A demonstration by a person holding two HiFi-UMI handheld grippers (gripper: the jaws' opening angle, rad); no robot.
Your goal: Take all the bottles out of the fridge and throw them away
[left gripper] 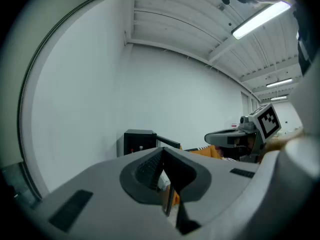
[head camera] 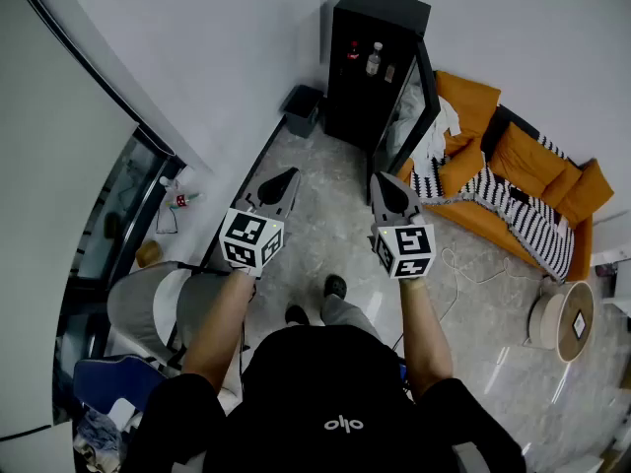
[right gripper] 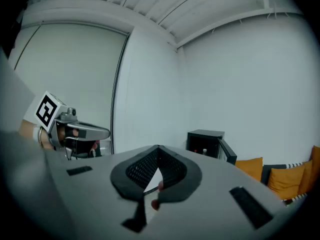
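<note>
Standing well short of the open fridge (head camera: 383, 10), the person carries the left gripper (head camera: 285, 177) and right gripper (head camera: 386, 181) with fingers clenched on nothing, because the bottles (head camera: 374, 59) sit shelved far ahead of both.

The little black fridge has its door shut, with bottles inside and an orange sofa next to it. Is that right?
Not quite. The door of the fridge is open, not shut. The head view shows it swung out toward the orange sofa. The rest is right: the fridge is black and bottles stand inside.
</note>
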